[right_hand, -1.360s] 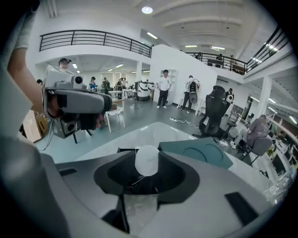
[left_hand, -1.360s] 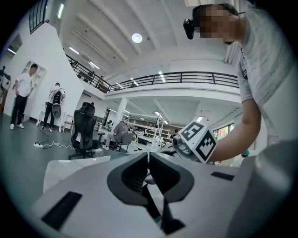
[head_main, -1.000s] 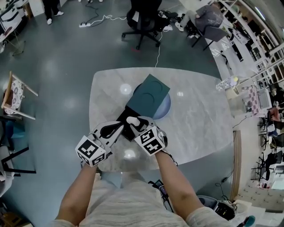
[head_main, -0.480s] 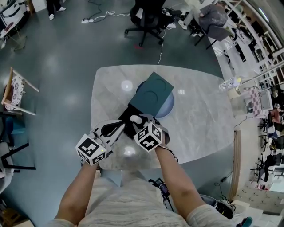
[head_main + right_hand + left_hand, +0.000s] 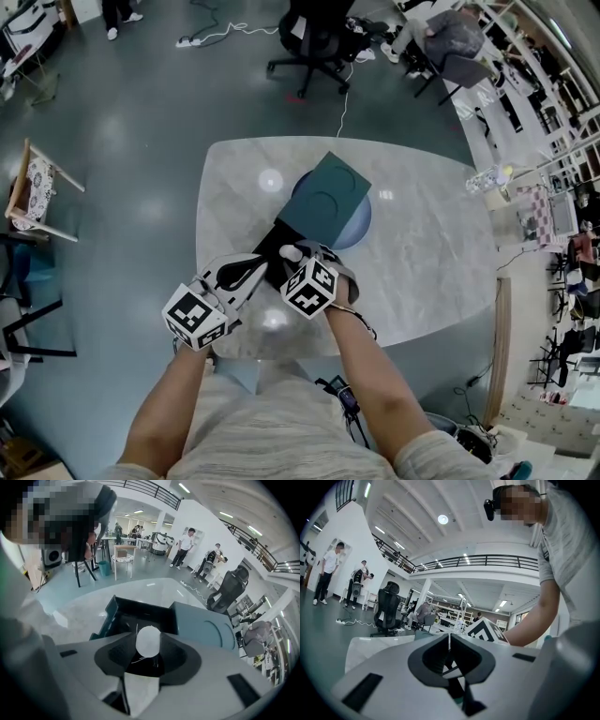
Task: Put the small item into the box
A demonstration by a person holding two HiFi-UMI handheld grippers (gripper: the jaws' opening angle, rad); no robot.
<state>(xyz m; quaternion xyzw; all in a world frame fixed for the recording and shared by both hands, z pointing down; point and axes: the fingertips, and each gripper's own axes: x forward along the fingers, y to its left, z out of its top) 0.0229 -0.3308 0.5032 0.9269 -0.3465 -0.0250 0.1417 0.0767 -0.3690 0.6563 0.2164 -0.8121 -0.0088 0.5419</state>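
Note:
A teal box (image 5: 274, 242) with a black inside lies open on the marble table (image 5: 422, 253), its lid (image 5: 328, 199) thrown back away from me. My right gripper (image 5: 292, 253) is shut on a small white ball (image 5: 290, 250) and holds it over the box's near edge. In the right gripper view the ball (image 5: 148, 641) sits between the jaw tips of the right gripper (image 5: 148, 642), above the black cavity (image 5: 140, 616). My left gripper (image 5: 255, 268) is at the box's near-left corner. In its own view the left gripper (image 5: 449, 635) has its tips touching.
A round blue-grey disc (image 5: 358, 225) lies under the lid. An office chair (image 5: 314, 37) and cables stand beyond the table's far edge. A wooden chair (image 5: 33, 197) is at the left, shelving (image 5: 553, 141) at the right. People stand in the background.
My right gripper with the ball has shifted slightly forward and right over the box. The left gripper has barely moved.

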